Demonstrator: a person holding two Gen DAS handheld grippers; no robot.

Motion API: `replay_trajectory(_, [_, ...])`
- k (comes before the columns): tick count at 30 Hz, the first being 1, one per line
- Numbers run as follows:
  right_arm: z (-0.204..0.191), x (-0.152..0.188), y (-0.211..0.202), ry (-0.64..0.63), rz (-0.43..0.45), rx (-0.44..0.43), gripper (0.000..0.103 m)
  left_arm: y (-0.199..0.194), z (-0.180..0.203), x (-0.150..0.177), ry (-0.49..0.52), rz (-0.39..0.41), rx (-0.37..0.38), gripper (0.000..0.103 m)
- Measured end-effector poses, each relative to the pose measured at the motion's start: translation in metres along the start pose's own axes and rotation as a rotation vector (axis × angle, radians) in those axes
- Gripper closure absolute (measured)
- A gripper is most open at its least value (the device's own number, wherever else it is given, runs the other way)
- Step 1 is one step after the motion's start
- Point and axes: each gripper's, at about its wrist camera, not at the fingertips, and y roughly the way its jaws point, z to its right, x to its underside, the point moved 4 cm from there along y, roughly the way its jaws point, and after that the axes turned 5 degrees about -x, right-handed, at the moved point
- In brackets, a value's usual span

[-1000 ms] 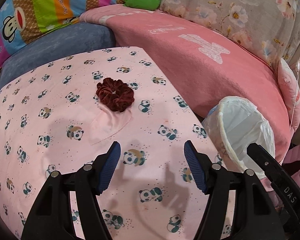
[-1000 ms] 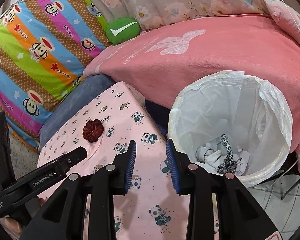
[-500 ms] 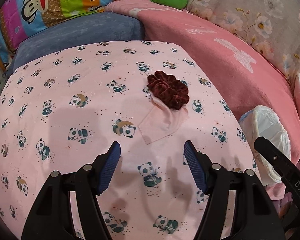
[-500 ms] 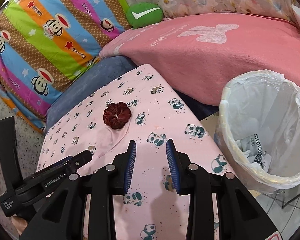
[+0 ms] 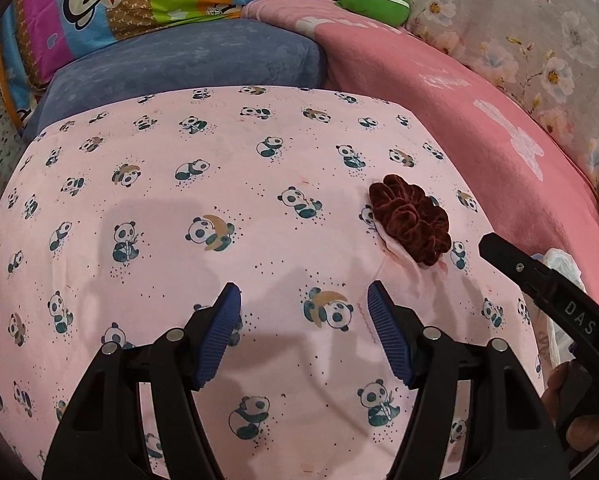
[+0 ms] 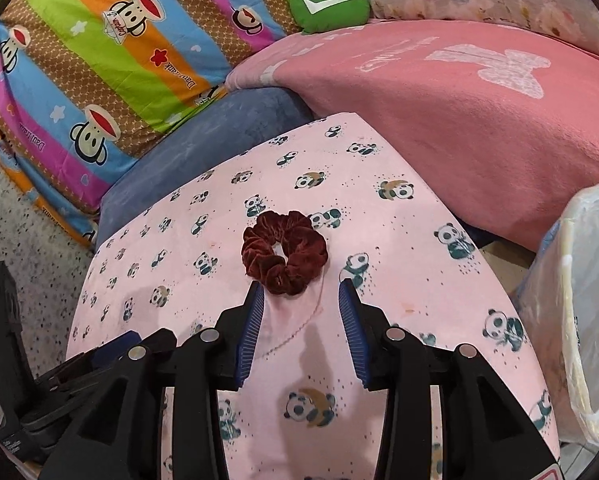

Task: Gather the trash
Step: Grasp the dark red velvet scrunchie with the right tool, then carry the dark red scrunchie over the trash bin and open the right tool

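Right tongs point(image 6: 301, 300), jaws just widening and empty, line up on the scrunchie point(image 6: 284, 257) at twelve o'clock; left tongs point(image 5: 304, 302) spread, idle.

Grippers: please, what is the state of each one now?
Left gripper: open, holding nothing.
Right gripper: open, jaws just widened, empty, near the scrunchie.

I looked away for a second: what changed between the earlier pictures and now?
Both grippers swung away from the lined bin toward the scrunchie. The right gripper now sits just short of it, jaws just opening, nothing between them. The left gripper stays open and empty. The scrunchie hasn't moved.
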Motion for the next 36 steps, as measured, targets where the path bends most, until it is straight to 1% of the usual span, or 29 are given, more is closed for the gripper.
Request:
replay_trajectory(7, [-0.012, -0.019, 0.047, -0.019, -0.055, 0.000, 0.063, 0.014, -0.003, -0.015, -0.006, -0.002, 0.002, 0.040])
replay_trajectory(9, [-0.011, -0.026, 0.054, -0.016, -0.064, -0.001, 0.063, 0.018, -0.003, -0.017, -0.006, -0.004, 0.001, 0.040])
replay_trajectory(13, [-0.009, -0.029, 0.071, -0.022, -0.081, 0.003, 0.063, 0.025, -0.002, -0.018, -0.009, -0.016, 0.003, 0.040])
replay_trajectory(14, [-0.008, -0.029, 0.074, -0.023, -0.081, 0.001, 0.064, 0.027, -0.001, -0.018, -0.007, -0.019, 0.005, 0.040])
replay_trajectory(15, [-0.007, -0.029, 0.076, -0.021, -0.084, -0.004, 0.068, 0.028, 0.001, -0.017, -0.005, -0.023, 0.006, 0.040])
replay_trajectory(16, [-0.007, -0.028, 0.078, -0.020, -0.085, -0.004, 0.077, 0.030, 0.002, -0.017, -0.002, -0.025, 0.008, 0.040])
replay_trajectory(18, [-0.001, -0.029, 0.075, 0.010, -0.066, -0.036, 0.092, 0.031, 0.008, -0.016, 0.006, -0.028, 0.013, 0.040])
replay_trajectory(19, [0.001, -0.030, 0.072, 0.023, -0.050, -0.051, 0.093, 0.032, 0.011, -0.016, 0.011, -0.030, 0.016, 0.040])
replay_trajectory(23, [0.008, -0.029, 0.055, 0.049, -0.001, -0.075, 0.095, 0.036, 0.029, -0.014, 0.037, -0.037, 0.033, 0.040])
replay_trajectory(27, [0.017, -0.027, 0.033, 0.071, 0.047, -0.069, 0.095, 0.041, 0.053, -0.011, 0.069, -0.052, 0.062, 0.040])
replay_trajectory(31, [0.024, -0.025, 0.019, 0.095, 0.052, -0.065, 0.095, 0.046, 0.078, -0.006, 0.106, -0.068, 0.108, 0.040])
replay_trajectory(34, [0.029, -0.025, 0.014, 0.100, 0.060, -0.044, 0.095, 0.052, 0.094, 0.000, 0.144, -0.078, 0.115, 0.041])
replay_trajectory(36, [0.033, -0.022, 0.009, 0.113, 0.058, -0.046, 0.095, 0.051, 0.100, 0.003, 0.174, -0.065, 0.095, 0.041])
